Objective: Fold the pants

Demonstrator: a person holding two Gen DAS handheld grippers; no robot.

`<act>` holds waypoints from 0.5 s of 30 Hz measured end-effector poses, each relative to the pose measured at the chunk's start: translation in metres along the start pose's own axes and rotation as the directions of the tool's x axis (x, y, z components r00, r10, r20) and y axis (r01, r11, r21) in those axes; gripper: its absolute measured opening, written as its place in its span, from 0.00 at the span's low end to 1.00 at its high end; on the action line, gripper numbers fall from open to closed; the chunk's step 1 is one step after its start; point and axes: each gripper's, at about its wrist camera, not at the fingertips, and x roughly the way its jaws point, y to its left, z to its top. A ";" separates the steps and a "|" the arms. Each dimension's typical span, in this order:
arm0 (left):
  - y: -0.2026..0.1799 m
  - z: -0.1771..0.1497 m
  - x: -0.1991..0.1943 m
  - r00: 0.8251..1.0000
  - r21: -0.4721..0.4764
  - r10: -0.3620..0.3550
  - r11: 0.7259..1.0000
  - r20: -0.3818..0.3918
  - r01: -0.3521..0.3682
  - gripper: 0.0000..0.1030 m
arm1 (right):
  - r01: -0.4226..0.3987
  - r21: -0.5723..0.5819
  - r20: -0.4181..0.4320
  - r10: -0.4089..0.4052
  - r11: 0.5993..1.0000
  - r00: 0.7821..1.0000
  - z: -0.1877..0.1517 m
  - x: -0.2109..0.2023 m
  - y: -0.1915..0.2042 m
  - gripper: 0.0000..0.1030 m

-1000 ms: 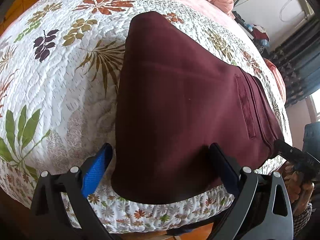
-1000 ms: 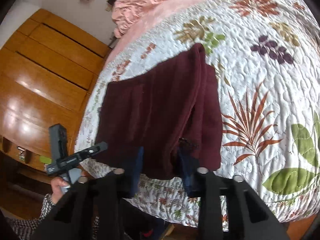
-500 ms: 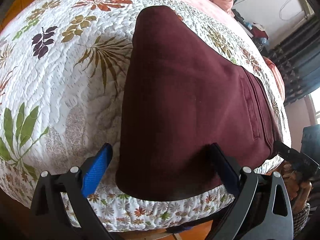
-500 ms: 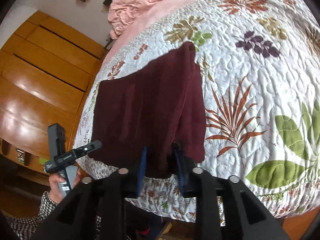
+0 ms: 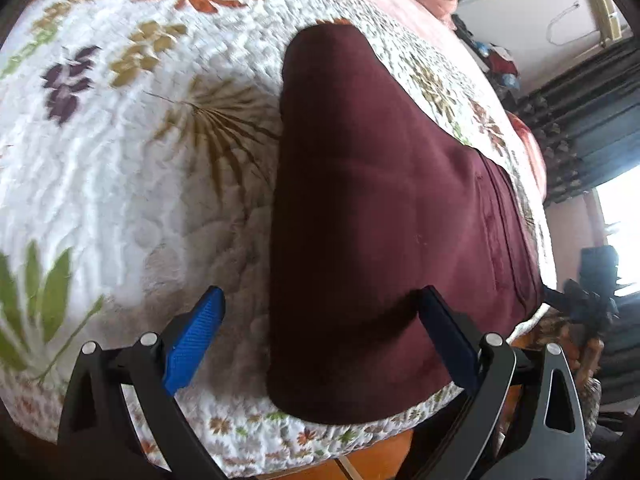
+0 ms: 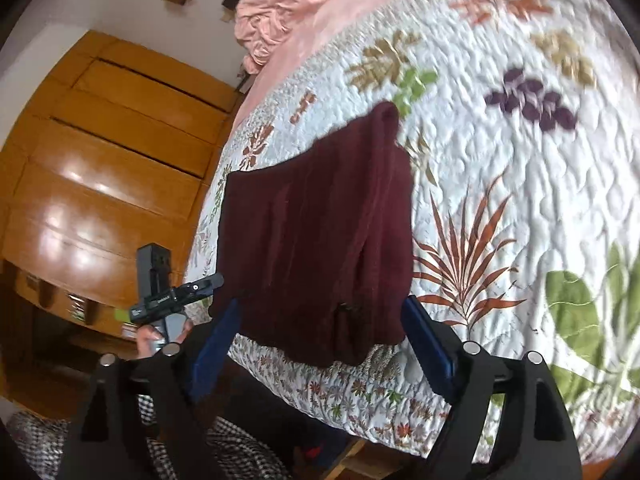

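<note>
Folded maroon pants (image 5: 380,220) lie on the puckered floral quilt (image 5: 120,180); both claws, left (image 5: 320,320) and right (image 6: 320,320), gape empty.

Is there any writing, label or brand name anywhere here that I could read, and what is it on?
Left tongs, seen from the right-hand camera: small white print on the black body, too small and blurred to read.
Maroon pants: no label or writing showing.
Floral quilt: pattern only, no words.
Nothing else carries readable text.

The left hand (image 6: 154,334) holding its gripper is mostly hidden behind the right gripper's fingers (image 6: 216,344).
</note>
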 end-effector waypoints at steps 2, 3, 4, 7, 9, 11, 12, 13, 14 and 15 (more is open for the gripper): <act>0.003 0.004 0.008 0.999 -0.013 -0.046 0.999 -0.016 0.046 0.94 | -0.019 0.025 -0.020 0.020 0.999 1.000 0.000 0.007 -0.009 0.86; 0.004 0.005 0.012 0.997 -0.020 -0.071 0.997 -0.020 0.070 0.94 | -0.028 0.035 -0.028 0.029 0.999 0.999 0.002 0.011 -0.014 0.86; 0.004 0.006 0.015 0.996 -0.027 -0.083 0.996 -0.023 0.082 0.94 | -0.036 0.042 -0.030 0.037 0.998 0.999 0.003 0.014 -0.018 0.86; 0.002 0.011 0.024 0.992 -0.020 -0.122 0.992 -0.030 0.121 0.95 | -0.061 0.064 -0.050 0.065 0.996 0.997 0.008 0.025 -0.026 0.89; -0.004 0.016 0.030 0.988 -0.002 -0.148 0.989 -0.042 0.148 0.95 | -0.078 0.068 -0.070 0.083 0.995 0.994 0.012 0.034 -0.029 0.89; -0.010 0.018 0.036 0.974 0.008 -0.215 0.976 -0.077 0.216 0.96 | -0.104 0.064 -0.090 0.109 0.993 0.990 0.016 0.044 -0.029 0.90; -0.013 0.020 0.041 0.969 0.010 -0.226 0.974 -0.095 0.228 0.97 | -0.113 0.059 -0.104 0.119 0.992 0.987 0.018 0.050 -0.028 0.94; -0.014 0.020 0.044 0.968 0.013 -0.225 0.974 -0.107 0.227 0.97 | -0.118 0.055 -0.121 0.124 0.991 0.985 0.019 0.056 -0.028 0.96; -0.016 0.021 0.049 0.966 0.017 -0.226 0.973 -0.126 0.230 0.97 | -0.113 0.055 -0.138 0.120 0.992 0.983 0.020 0.063 -0.029 0.97; -0.017 0.022 0.053 0.963 0.018 -0.229 0.972 -0.139 0.234 0.97 | -0.092 0.053 -0.152 0.099 0.994 0.983 0.021 0.069 -0.030 0.96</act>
